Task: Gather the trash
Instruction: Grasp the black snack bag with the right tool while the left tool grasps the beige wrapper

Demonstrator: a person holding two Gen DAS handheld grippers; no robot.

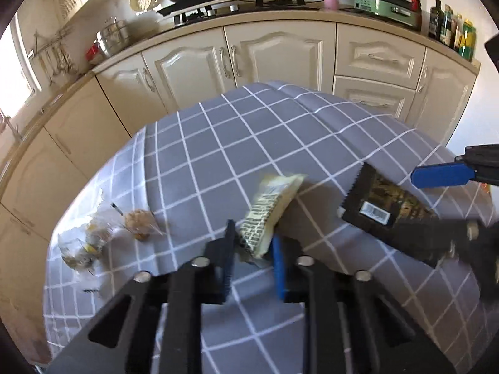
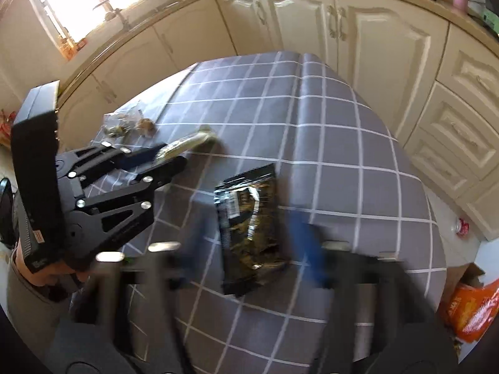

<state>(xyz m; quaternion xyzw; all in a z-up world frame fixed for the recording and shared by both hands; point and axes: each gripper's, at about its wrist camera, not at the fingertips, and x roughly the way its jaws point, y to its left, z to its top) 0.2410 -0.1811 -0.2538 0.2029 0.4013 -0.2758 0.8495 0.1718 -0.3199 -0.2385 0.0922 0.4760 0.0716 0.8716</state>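
Note:
A yellow snack wrapper (image 1: 274, 208) sticks out from between the fingers of my left gripper (image 1: 254, 249), which is shut on it just above the table; the right wrist view shows the same wrapper (image 2: 187, 143) in the left gripper (image 2: 162, 159). A black snack packet (image 2: 249, 227) lies flat on the grey checked tablecloth (image 2: 343, 155). My right gripper (image 2: 249, 255) is open and blurred, its fingers on either side of the packet's near end. In the left wrist view the black packet (image 1: 383, 205) lies between the right gripper's blue pad (image 1: 443, 174) and black finger (image 1: 430, 243).
Clear crumpled wrappers and a brown food scrap (image 1: 140, 221) lie at the table's left edge, also seen in the right wrist view (image 2: 131, 124). Cream cabinets (image 1: 274, 53) and a counter stand behind the table. An orange bag (image 2: 471, 308) lies on the floor at right.

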